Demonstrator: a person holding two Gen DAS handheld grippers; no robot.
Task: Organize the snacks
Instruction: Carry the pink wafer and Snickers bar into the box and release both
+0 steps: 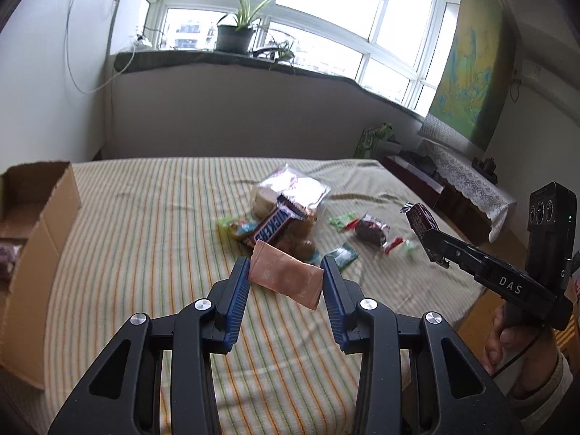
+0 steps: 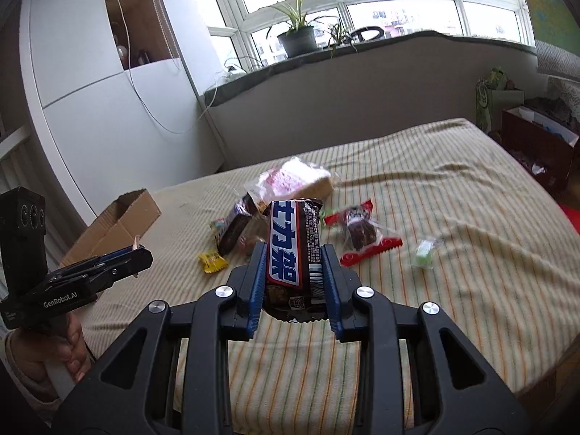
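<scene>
I've got the left gripper (image 1: 285,275) clamped on a pink sachet (image 1: 286,278) mid-frame and the right gripper (image 2: 294,272) on a Snickers bar (image 2: 294,253); either slick wrapper could slip before reaching the cardboard box (image 1: 40,253) at left.

**My room, minus the interesting stuff**

So everything sits on my bed (image 1: 152,217), which has that cream cover with thin orange and green stripes. Behind it is the big window (image 1: 326,18) and a dark sill holding a potted plant (image 1: 235,32) with long spiky leaves. A white cable (image 2: 145,83) hangs down the white cupboard (image 2: 90,108). Off to one side there's a green and yellow wall hanging (image 1: 471,69) and a lace cloth (image 1: 467,181) draped over some low furniture.
</scene>
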